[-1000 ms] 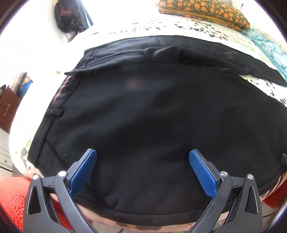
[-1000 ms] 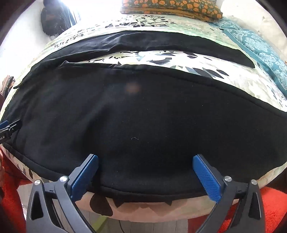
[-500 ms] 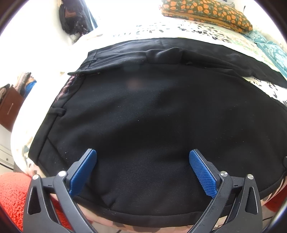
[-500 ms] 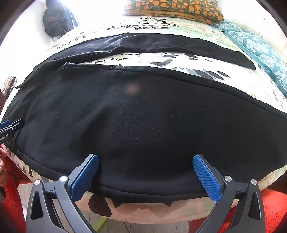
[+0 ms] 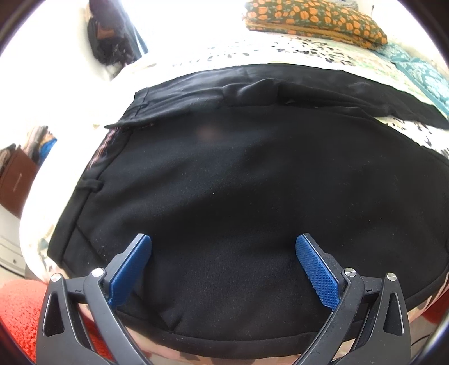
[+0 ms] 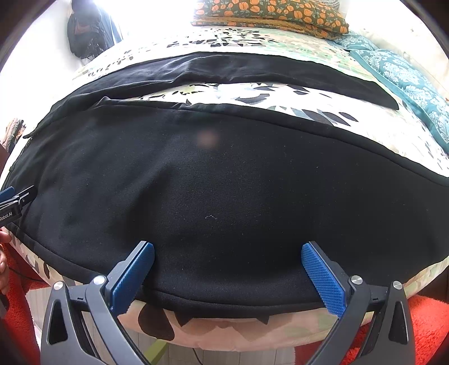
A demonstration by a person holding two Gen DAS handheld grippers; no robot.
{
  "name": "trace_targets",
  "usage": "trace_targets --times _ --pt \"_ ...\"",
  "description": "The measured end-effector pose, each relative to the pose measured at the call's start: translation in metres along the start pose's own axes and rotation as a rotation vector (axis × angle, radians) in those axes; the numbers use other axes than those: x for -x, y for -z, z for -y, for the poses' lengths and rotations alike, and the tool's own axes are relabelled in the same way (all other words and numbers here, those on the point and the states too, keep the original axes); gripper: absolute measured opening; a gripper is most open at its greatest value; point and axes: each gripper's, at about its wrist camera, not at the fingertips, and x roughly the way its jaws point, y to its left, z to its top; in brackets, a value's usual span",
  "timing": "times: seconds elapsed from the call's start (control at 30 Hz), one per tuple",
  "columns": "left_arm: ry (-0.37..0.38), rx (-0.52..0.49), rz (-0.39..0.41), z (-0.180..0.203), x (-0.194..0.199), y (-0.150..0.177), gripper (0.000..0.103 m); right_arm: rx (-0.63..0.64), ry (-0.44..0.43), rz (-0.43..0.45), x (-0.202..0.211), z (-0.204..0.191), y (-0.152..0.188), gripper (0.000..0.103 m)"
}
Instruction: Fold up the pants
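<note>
Barely started, I'd say. The black pants (image 6: 224, 191) lie spread flat on the bed (image 6: 252, 95), 2 legs apart, no fold yet. Left gripper (image 5: 223, 269) and right gripper (image 6: 227, 272) hover at the near edge, fingers wide apart, holding nothing.

leaf-print bedsheet (image 6: 252, 95), orange floral pillow (image 6: 269, 14), teal blanket (image 6: 404, 75), red rug (image 5: 19, 308)
</note>
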Motion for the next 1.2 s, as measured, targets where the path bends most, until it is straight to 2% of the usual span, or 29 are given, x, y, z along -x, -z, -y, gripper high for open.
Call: trace_targets --times 0.1,0.2,0.27,0.4,0.53,0.6,0.7,0.77,0.93,1.03,1.13,1.2 --pt "0.009 -0.015 -0.013 0.000 0.010 -0.008 0.102 -0.019 -0.030 -0.030 0.008 0.006 -0.008 0.103" --pt "0.075 -0.006 0.063 -0.003 0.032 -0.016 0.102 -0.124 -0.126 0.075 0.041 0.032 -0.017 0.103" --pt "0.100 -0.004 0.086 -0.001 0.038 -0.022 0.102 -0.187 -0.152 0.115 0.055 0.064 -0.032 0.103" --pt "0.133 0.006 0.065 0.005 0.032 -0.029 0.102 -0.298 -0.109 0.114 0.052 0.153 -0.085 0.103" --pt "0.128 -0.013 0.035 0.015 0.026 -0.032 0.102 -0.404 0.001 0.084 0.026 0.259 -0.149 0.103" --pt "0.122 -0.012 0.022 0.020 0.022 -0.035 0.102 -0.464 0.011 0.083 0.011 0.309 -0.182 0.103" --pt "0.120 0.005 -0.004 0.025 0.016 -0.043 0.102 -0.529 -0.012 0.056 -0.023 0.360 -0.230 0.103" --pt "0.115 0.013 -0.016 0.029 0.014 -0.050 0.102 -0.508 0.014 0.031 -0.049 0.376 -0.259 0.103" --pt "0.092 0.000 -0.019 0.036 0.016 -0.060 0.102 -0.385 0.115 0.021 -0.100 0.379 -0.310 0.103" --pt "0.087 -0.011 -0.043 0.039 0.013 -0.059 0.102 -0.367 0.147 -0.043 -0.132 0.387 -0.324 0.103" --pt "0.081 -0.029 -0.059 0.045 0.009 -0.057 0.102 -0.376 0.137 -0.060 -0.150 0.399 -0.326 0.102" --pt "0.078 -0.040 -0.073 0.051 0.005 -0.056 0.102 -0.395 0.105 -0.077 -0.156 0.405 -0.323 0.074"
